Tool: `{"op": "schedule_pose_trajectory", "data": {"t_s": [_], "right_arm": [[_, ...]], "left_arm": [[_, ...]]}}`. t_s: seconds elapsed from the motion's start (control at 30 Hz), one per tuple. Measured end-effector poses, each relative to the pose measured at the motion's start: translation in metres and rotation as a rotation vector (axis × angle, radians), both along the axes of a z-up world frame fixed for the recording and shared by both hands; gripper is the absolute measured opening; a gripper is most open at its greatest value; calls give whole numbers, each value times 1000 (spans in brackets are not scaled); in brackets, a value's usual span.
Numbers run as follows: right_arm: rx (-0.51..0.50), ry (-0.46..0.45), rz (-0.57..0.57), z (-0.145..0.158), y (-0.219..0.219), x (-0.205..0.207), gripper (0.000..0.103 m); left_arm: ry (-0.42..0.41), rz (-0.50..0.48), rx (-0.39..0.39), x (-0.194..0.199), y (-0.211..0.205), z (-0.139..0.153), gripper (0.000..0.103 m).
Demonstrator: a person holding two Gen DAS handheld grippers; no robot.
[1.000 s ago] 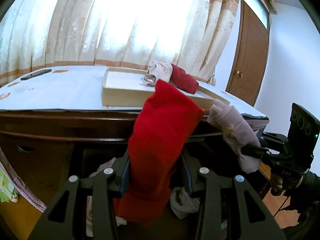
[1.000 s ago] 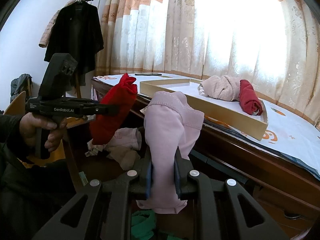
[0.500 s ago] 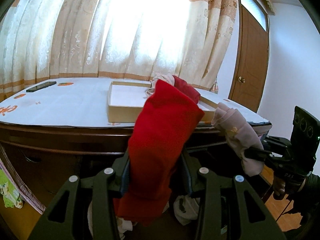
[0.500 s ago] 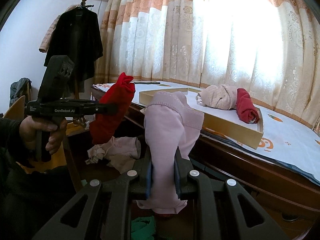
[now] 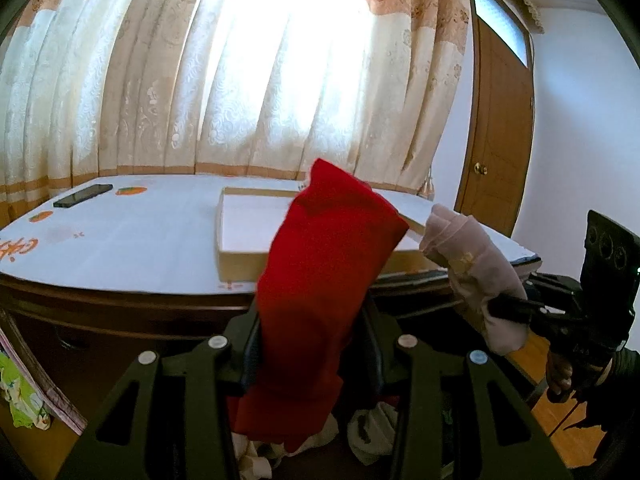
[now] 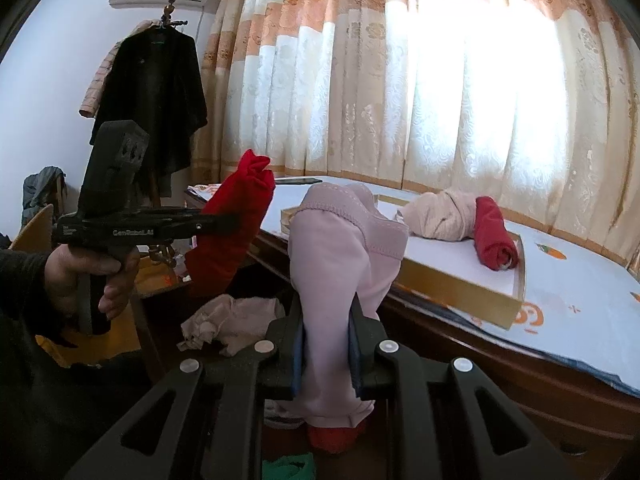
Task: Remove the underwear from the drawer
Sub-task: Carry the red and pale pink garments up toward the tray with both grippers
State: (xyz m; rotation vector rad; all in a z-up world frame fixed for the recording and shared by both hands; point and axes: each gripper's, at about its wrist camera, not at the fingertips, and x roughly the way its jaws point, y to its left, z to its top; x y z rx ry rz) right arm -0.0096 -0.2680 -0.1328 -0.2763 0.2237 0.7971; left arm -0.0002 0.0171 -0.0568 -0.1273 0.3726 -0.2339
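Left wrist view, nearest first: the left gripper [image 5: 312, 344] is clamped on a folded red knitted underwear piece [image 5: 324, 280], which stands up between the jaws and hangs below them. Right wrist view shows the right gripper [image 6: 324, 354] closed narrow on a pale pink cotton underwear piece with a stitched waistband [image 6: 340, 264]. Both garments are clear of the open dark drawer [image 6: 168, 312], which lies below and in front of the brown wooden desk [image 6: 500, 360]; a crumpled beige garment [image 6: 232, 320] is left inside the drawer, and a green cloth [image 6: 288, 466] shows below the right gripper. Each garment is held in front of the desk edge and above the level of the desk top. On the desk, over a white printed table cover [image 5: 120, 240], sits a shallow cream cardboard tray [image 6: 456, 284]; at the far end of the tray lie a rolled beige garment [image 6: 440, 216] and a rolled red garment [image 6: 494, 240], touching each other. Beyond the tray, a dark phone [image 5: 82, 196] lies on the cover near the patterned curtain [image 5: 240, 80]. Judged step: extraction is done for these two pieces, and transfer is in hand. The next move probably calls for carrying both pieces forward over the tray wall, lowering them onto the bare tray floor near the rolled garments, then opening the jaws. Hanging fabric may catch the tray wall.
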Motion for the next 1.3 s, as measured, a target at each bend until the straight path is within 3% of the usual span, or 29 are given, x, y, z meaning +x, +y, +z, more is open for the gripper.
{"op": "schedule_pose_trajectory", "data": {"t_s": [0.8,1.3], "right_arm": [[-5,-21,-12,33,21,14,20],[-42,4,-55,65,45,52,20]], "left_arm": [[-15,-6,-2,29,6,35,41],[24,-31,24,70,9,59,41]]}}
